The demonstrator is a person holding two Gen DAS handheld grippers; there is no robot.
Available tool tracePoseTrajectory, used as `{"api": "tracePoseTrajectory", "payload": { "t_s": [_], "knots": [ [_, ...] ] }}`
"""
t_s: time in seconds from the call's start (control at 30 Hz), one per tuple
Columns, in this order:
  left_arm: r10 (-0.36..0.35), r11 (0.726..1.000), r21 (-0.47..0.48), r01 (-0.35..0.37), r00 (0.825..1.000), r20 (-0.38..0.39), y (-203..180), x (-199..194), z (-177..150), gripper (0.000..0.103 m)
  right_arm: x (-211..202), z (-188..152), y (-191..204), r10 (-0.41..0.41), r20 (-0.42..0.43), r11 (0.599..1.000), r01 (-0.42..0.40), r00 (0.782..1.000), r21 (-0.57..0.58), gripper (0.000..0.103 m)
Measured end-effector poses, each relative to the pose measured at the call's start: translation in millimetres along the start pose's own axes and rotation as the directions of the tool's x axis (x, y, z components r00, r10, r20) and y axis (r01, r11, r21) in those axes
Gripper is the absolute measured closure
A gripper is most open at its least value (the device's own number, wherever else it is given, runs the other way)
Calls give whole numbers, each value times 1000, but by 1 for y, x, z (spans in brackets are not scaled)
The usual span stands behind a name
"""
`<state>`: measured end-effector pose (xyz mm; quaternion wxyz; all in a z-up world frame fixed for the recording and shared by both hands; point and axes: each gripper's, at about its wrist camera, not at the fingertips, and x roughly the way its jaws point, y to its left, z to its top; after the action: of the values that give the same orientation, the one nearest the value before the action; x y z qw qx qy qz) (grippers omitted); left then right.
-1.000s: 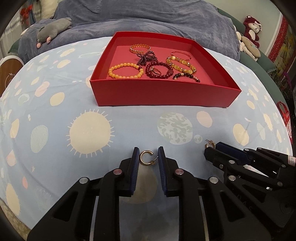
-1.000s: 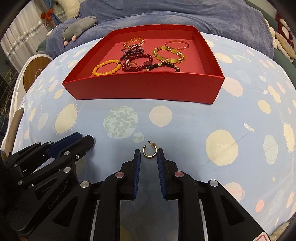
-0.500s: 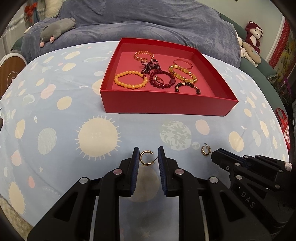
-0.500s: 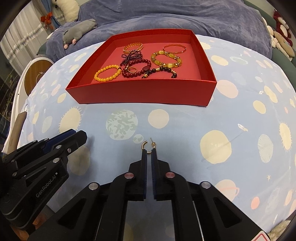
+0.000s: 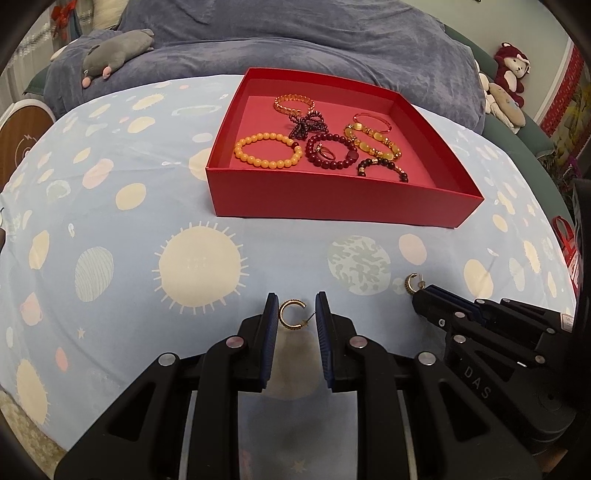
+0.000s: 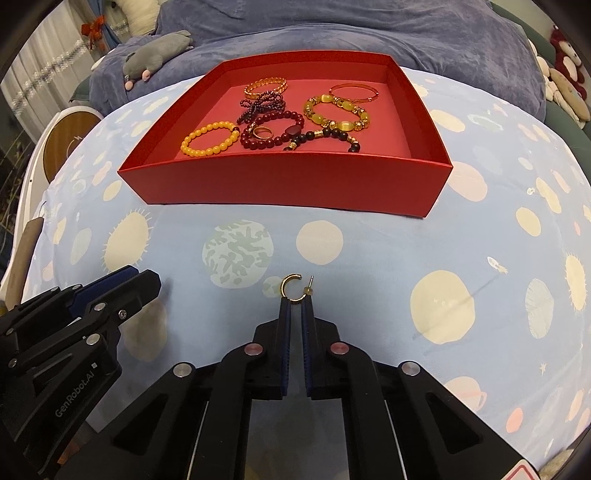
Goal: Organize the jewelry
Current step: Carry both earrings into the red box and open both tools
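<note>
A red box (image 5: 332, 206) (image 6: 288, 188) on the bedsheet holds several bracelets and a ring. My left gripper (image 5: 295, 306) stands open around a gold hoop earring (image 5: 291, 314) that lies between its fingers without being pinched. My right gripper (image 6: 295, 306) is shut on a second gold hoop earring (image 6: 291, 290), which sticks out beyond its fingertips with the post to the right. This second earring also shows in the left wrist view (image 5: 412, 283) at the tip of the right gripper (image 5: 424, 299).
The light blue sheet with sun and planet prints (image 5: 199, 266) covers the bed. A grey plush toy (image 5: 114, 48) lies on the blue blanket (image 6: 332, 33) behind the box. Stuffed toys (image 5: 506, 85) sit at the far right.
My right gripper closed on its earring and lifted it from the sheet. Both grippers drew back from the box and rose a little; the left stayed open around its earring.
</note>
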<state>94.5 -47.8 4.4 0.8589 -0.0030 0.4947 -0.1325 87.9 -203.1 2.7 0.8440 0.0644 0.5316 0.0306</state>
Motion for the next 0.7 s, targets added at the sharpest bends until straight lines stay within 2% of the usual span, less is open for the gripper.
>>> {"api": "tracePoseTrajectory", "payload": {
  "t_s": [0.17,0.2,0.27,0.33,0.5,0.6,0.7],
  "knots": [
    [0,1000,1,0,1000,2,0,-1,0,83,-1,1,-1,8,-3,1000,-8,1000,-2,97],
    [1,1000,1,-1,1000,2,0,-1,0,83,-1,1,0,6,-1,1000,-6,1000,-6,93],
    [1,1000,-1,-1,1000,2,0,-1,0,83,-2,2,2,-7,10,1000,7,1000,-13,73],
    [3,1000,-1,-3,1000,2,0,-1,0,83,-3,4,4,-17,22,1000,18,1000,-20,69],
    [2,1000,1,-2,1000,-1,0,0,1,83,7,10,7,-26,18,999,26,1000,-38,70],
    [2,1000,0,-2,1000,-3,1,0,2,83,8,12,7,-38,27,998,40,999,-46,83],
    [4,1000,0,-4,1000,-5,1,1,2,83,7,12,4,-34,27,999,35,999,-41,85]
  ]
}}
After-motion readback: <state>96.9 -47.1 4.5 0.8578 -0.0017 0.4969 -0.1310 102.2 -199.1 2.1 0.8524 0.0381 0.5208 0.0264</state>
